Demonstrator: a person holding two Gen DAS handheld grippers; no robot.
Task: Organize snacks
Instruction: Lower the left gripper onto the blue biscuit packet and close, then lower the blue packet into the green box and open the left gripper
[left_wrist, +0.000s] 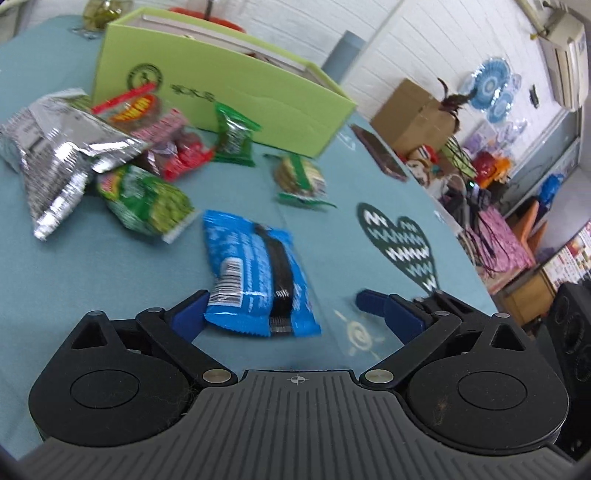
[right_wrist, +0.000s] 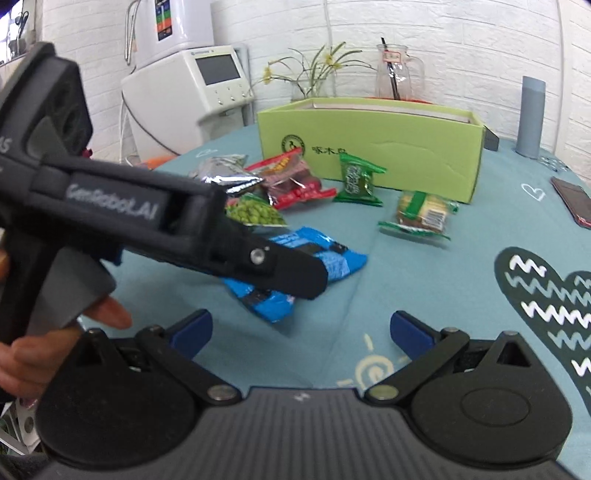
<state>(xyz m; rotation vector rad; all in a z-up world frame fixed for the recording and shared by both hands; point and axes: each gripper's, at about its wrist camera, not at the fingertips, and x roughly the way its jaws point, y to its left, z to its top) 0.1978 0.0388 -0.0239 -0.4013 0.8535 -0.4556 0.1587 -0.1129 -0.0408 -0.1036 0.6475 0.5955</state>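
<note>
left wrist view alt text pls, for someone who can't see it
An open left hand-held gripper points down at a blue snack packet on a teal tablecloth. More snack packets lie scattered before a green box.

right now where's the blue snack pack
The blue pack lies flat on the teal tablecloth, just ahead of the open left gripper, with the green pea bag beyond it.

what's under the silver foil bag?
The silver foil bag lies over the edge of a red-and-yellow snack pack and a green pea packet. How far either runs beneath it, or whether anything else sits below, is covered.
</note>
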